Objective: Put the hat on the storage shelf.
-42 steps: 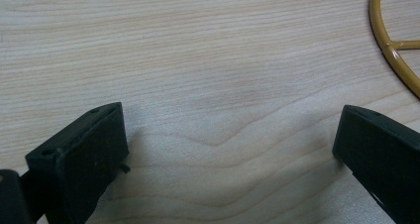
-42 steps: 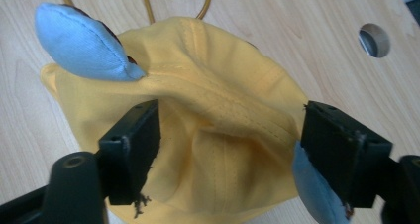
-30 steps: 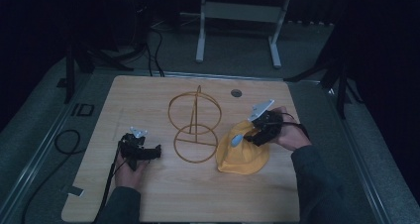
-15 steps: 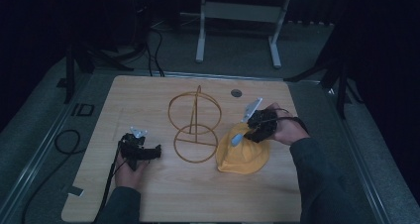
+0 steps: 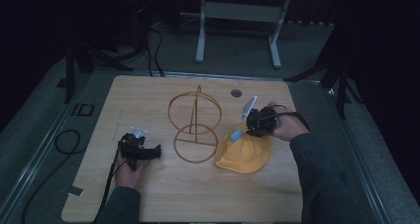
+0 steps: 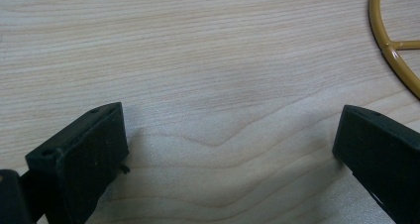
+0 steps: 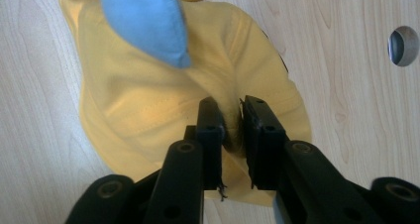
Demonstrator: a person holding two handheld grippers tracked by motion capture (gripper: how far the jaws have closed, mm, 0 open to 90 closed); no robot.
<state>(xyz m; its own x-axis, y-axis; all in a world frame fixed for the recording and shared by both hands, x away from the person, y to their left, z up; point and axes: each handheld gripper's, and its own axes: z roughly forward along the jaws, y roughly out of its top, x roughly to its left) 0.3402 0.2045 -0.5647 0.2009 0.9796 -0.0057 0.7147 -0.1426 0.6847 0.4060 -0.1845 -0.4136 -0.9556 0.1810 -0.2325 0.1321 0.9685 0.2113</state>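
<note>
lying on the right part of the wooden table (image 5: 163, 194), just beside the base ring of the wire stand (image 5: 194, 127): a yellow cap (image 5: 247, 152), soft cloth, with a small blue patch (image 7: 146, 21) showing at its far side in the right gripper view. pinching a raised fold of that cap, near its middle: the right gripper (image 7: 232, 127), jaws pressed close with only the bunched cloth between them. puckering up into the jaws while the rest is lying slack on the wood, so looking light and floppy, likely to sag and swing when lifted rather than keep its shape. probably not slipping much, being woven cloth, and not fragile. judging the fold as a fair hold for lifting, though a pinch of the top layer alone could be letting the cap droop and turn; taking the stiffer brim or the rim of the crown might be giving more control, but telling which edge is the brim is not possible from here.

resting low over bare wood at the left, well apart from the cap: the left gripper (image 5: 140, 150), jaws spread wide and holding nothing, with a curve of the stand's base showing at the upper right of its own view.
</note>
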